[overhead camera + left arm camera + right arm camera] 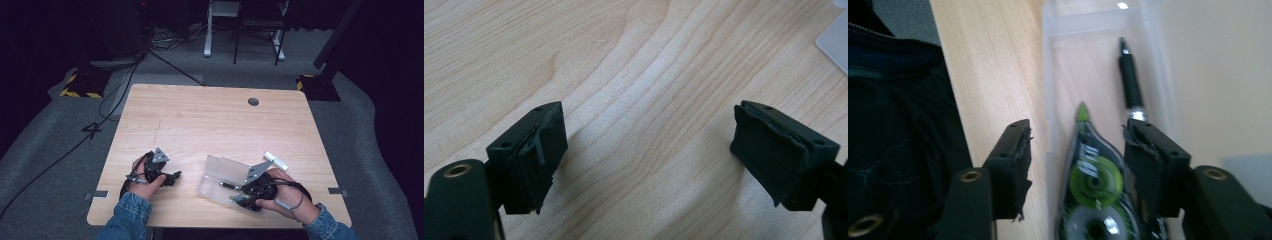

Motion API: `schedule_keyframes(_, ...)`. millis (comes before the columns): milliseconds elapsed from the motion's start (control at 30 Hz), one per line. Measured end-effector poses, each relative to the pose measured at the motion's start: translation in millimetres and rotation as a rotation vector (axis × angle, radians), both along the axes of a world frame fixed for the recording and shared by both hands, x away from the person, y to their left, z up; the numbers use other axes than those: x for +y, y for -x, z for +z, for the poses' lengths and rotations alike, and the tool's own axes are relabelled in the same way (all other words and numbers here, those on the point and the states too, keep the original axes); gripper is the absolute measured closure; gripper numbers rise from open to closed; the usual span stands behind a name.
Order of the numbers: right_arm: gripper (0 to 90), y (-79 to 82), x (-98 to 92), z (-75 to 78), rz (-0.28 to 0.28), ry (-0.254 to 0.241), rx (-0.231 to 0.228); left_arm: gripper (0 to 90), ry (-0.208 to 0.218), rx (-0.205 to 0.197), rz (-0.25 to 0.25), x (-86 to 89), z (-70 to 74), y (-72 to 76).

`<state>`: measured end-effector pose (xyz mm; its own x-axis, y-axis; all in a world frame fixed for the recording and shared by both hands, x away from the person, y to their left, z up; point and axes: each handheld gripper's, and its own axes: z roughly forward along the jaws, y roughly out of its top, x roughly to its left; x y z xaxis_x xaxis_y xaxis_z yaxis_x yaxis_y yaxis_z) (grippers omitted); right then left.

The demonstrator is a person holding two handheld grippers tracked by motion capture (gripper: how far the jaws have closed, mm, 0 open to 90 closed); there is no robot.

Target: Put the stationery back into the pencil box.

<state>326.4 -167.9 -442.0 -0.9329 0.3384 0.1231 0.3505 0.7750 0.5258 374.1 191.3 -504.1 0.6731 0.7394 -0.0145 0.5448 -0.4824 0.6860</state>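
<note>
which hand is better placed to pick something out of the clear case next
Right. The right gripper hangs open over the clear case, straddling the correction tape beside the pen. The left gripper is open over bare table.

Clear case, tape and pen.
Lying flat inside a clear plastic case (1098, 65) near the table's front edge: a green-and-black correction tape (1095, 185), tip pointing away, and just beside it a black pen (1130, 80), lengthwise.
</note>
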Motion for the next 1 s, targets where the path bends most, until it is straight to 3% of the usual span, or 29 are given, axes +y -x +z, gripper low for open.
schedule_keyframes(200, 39.1, 1.9, 14.6, -10.5, 0.045, 0.009, 0.008, 14.7, 0.000, 0.000, 0.000, 0.0, 0.0, 0.0)
schedule_keyframes(500, 34.8, 0.8, 24.0, -23.5, 0.061, 0.015, 0.023, 14.7, -0.001, 0.000, 0.000, 0.0, 0.0, 0.0)
schedule_keyframes(767, 36.3, 4.1, 27.6, -25.8, 0.085, 0.012, 0.061, 14.7, 0.000, 0.000, 0.000, 0.0, 0.0, 0.0)
schedule_keyframes(1000, 37.0, 4.0, 26.9, -17.5, 0.077, -0.010, 0.027, 14.7, 0.000, 0.000, 0.000, 0.0, 0.0, 0.0)
